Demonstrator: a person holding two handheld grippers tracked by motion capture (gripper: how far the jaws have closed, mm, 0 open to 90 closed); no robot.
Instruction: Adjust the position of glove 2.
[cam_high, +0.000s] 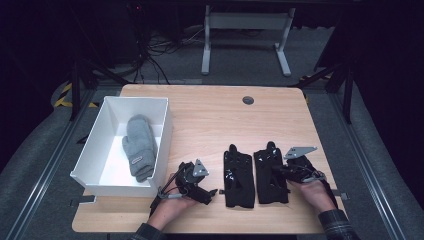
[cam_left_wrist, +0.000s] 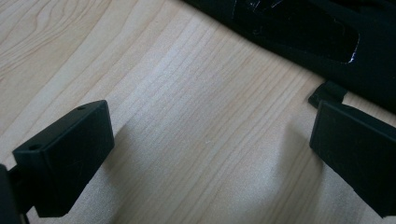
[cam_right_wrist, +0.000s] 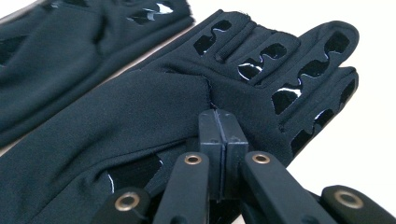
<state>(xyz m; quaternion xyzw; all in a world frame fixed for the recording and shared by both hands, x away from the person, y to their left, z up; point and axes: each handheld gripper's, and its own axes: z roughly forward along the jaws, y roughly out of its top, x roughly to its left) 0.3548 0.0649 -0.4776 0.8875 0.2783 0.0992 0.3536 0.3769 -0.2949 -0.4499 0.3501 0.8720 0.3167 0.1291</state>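
Black glove (cam_right_wrist: 154, 116) with glossy wavy grip patches, flat under right gripper (cam_right_wrist: 223, 122), jaws pressed together, second glove (cam_right_wrist: 70, 42) beside it, left gripper (cam_left_wrist: 205, 154) jaws apart

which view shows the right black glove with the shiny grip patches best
The right gripper view: the black fabric glove with glossy grip patches lies close up, finger patches sharp, right gripper shut over it. The high view shows that glove whole but small, beside its twin. The left gripper view catches black fabric I cannot assign.
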